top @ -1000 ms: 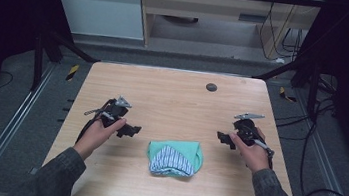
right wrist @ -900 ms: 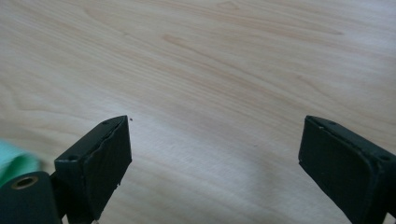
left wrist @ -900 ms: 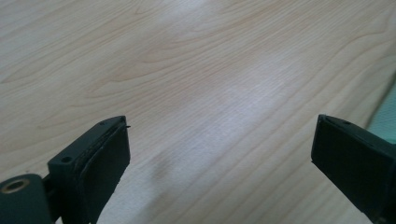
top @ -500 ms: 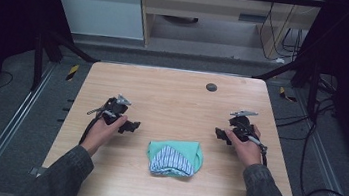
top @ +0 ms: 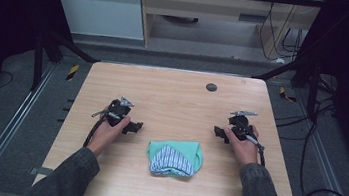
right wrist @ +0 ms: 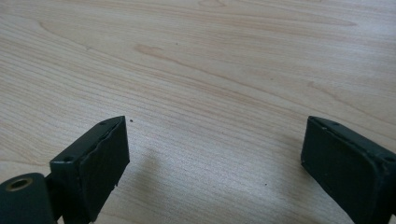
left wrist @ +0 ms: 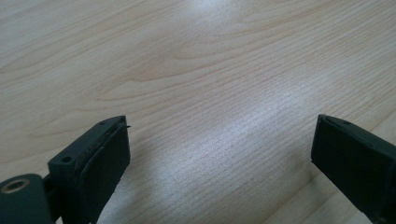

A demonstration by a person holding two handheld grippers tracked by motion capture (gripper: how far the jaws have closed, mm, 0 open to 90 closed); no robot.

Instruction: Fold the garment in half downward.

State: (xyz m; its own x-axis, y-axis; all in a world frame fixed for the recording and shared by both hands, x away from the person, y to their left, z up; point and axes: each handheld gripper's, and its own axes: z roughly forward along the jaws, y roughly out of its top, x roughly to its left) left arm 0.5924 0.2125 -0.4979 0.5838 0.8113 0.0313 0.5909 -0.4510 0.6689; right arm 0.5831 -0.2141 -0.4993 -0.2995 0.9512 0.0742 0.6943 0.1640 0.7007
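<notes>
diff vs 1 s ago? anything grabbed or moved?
Little moved. The right gripper has drifted slightly inward, toward the folded green and striped cloth; the left gripper barely shifted. Nothing was taken hold of or let go: both sets of jaws stand wide open over bare wood. The cloth and the dark disc on the table stayed put.

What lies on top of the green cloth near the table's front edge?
A blue-and-white striped cloth lies folded on the green cloth, covering its front left part. What is under either stays hidden. Both grippers rest apart from it.
</notes>
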